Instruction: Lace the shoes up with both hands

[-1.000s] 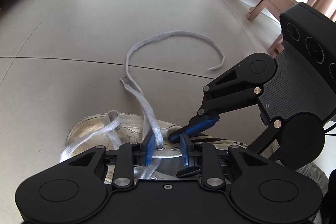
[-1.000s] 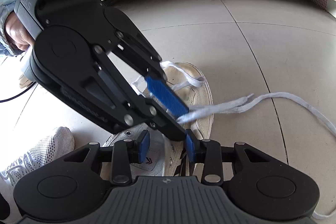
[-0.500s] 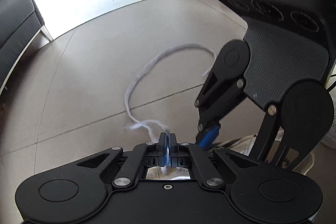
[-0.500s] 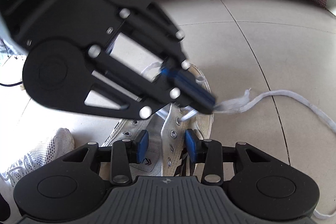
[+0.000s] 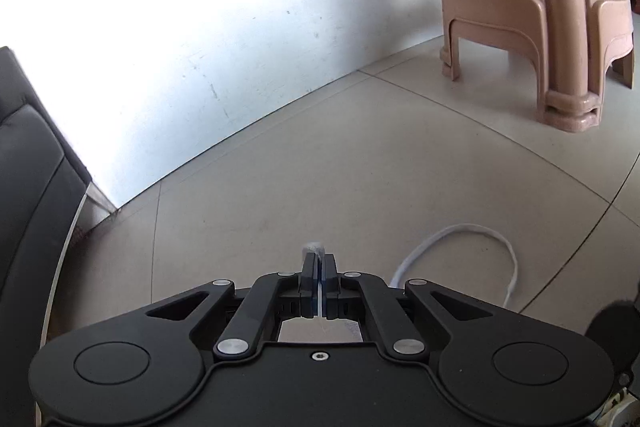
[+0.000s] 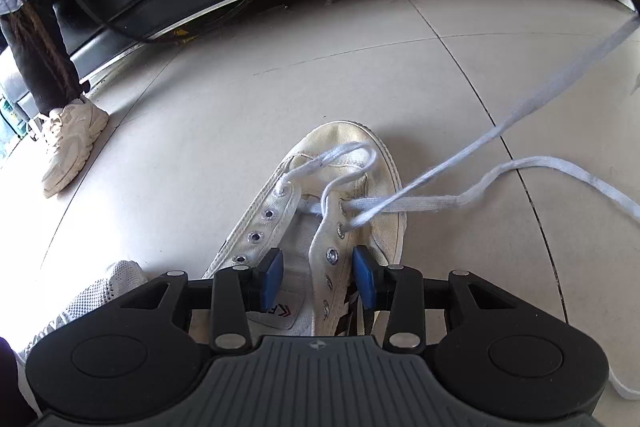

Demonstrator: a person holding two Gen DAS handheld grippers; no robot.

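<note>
- Canvas shoe (image 6: 316,211), white and high-topped with metal eyelets, is lying on the pale tiled floor (image 6: 240,99), toe pointing away from the right wrist camera.
- The flat woven lace (image 6: 472,151) is now stretching taut from an eyelet on the shoe's right flap up to the frame's upper right, where a second ago it was lying slack across the tiles; its other end is curving along the floor to the right.
- The left gripper (image 5: 319,259) is clenching the lace tip, whose frayed end is poking out past the closed pads; it has lifted and rolled away from the shoe, so its camera is now facing a white wall and a beige plastic stool (image 5: 536,23).
- The right gripper (image 6: 318,273) is staying put over the shoe, blue pads parted on either side of the right eyelet flap, gripping nothing.
- A person's cream sneaker (image 6: 70,143) is standing well to the left.
</note>
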